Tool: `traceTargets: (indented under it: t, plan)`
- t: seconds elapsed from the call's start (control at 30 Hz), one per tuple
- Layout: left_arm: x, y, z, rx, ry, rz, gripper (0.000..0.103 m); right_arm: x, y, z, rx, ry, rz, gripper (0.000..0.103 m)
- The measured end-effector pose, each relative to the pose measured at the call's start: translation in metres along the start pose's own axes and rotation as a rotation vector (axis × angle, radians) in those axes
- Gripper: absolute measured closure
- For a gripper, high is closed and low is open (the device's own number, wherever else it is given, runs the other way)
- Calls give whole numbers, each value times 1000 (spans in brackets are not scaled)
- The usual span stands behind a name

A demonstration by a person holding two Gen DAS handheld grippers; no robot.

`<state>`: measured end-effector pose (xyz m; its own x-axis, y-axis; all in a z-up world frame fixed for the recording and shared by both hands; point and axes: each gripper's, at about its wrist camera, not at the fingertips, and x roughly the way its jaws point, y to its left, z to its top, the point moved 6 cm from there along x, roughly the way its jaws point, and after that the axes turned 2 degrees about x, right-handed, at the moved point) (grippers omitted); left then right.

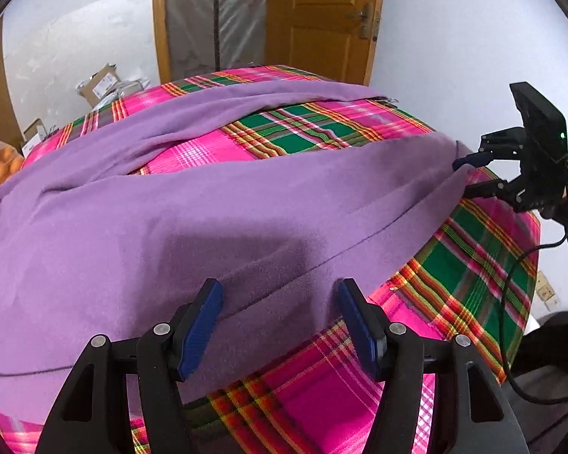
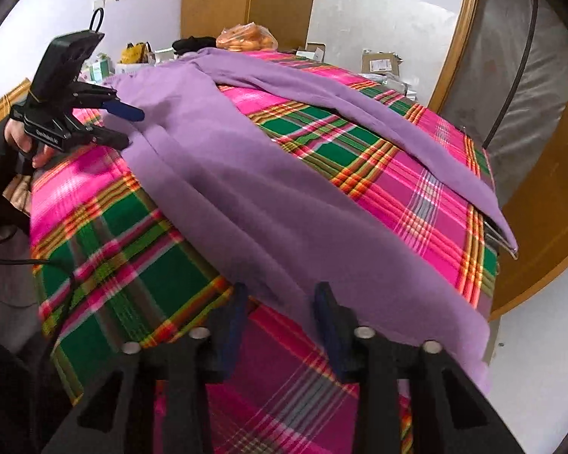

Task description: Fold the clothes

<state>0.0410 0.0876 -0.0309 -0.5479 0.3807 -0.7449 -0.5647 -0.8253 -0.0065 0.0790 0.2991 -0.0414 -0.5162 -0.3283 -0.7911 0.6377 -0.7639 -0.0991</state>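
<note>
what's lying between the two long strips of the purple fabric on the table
A bare wedge of the pink and green plaid tablecloth shows between the purple garment's two strips, with nothing on it, in both wrist views.

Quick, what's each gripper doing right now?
Left gripper: open, over the purple garment's edge.
Right gripper: open, purple garment's edge at its fingers, not clamped.

Both wrist views look steeply down, close over the same purple garment (image 1: 208,204), from opposite ends.
</note>
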Motion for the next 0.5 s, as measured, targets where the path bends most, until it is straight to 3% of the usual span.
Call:
traceTargets:
  t: [0.13, 0.2, 0.3, 0.4, 0.5]
  plan:
    - [2, -6, -6, 51, 20, 11, 37, -7, 1, -4, 8, -4, 10, 93]
    - [0, -6, -5, 48, 16, 10, 41, -10, 2, -6, 9, -9, 11, 96]
    - [-4, -5, -4, 39, 6, -1, 58, -17, 5, -8, 5, -20, 9, 97]
    - [-7, -8, -5, 36, 5, -23, 91, -17, 6, -5, 7, -27, 11, 99]
    - [-11, -9, -8, 28, -4, -32, 96, -18, 9, -5, 6, -35, 15, 100]
